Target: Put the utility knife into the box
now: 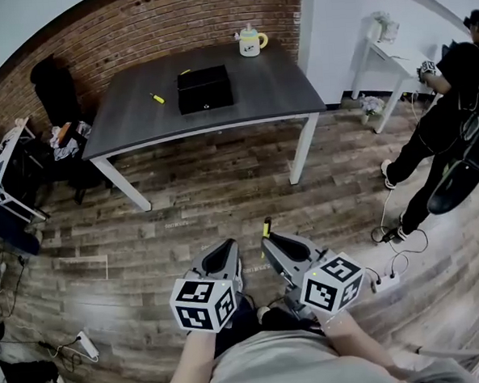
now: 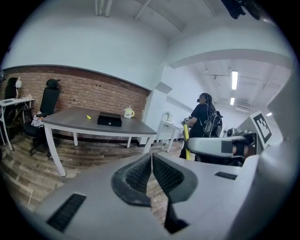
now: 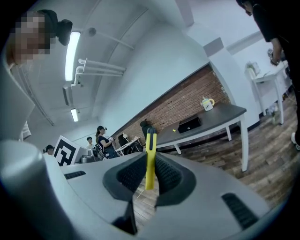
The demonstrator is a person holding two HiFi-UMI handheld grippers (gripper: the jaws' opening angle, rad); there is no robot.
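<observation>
A yellow utility knife [image 3: 150, 157] stands upright between the pads of my right gripper [image 3: 150, 174], which is shut on it. In the head view the knife [image 1: 266, 226] sticks out past the right gripper [image 1: 268, 241], low over the wooden floor. Beside it my left gripper [image 1: 229, 254] is shut with nothing in it, its pads meeting [image 2: 152, 159]. The black box [image 1: 205, 88] sits closed on the dark table [image 1: 266, 96], far ahead of both grippers. The box also appears small in the left gripper view [image 2: 109, 120] and the right gripper view [image 3: 189, 124].
On the table lie a small yellow item [image 1: 158, 98] left of the box and a mug with a yellow handle [image 1: 251, 42] at the far edge. A person in black [image 1: 450, 125] stands at the right near a white desk [image 1: 393, 56]. Chairs and clutter stand at the left [image 1: 56, 101].
</observation>
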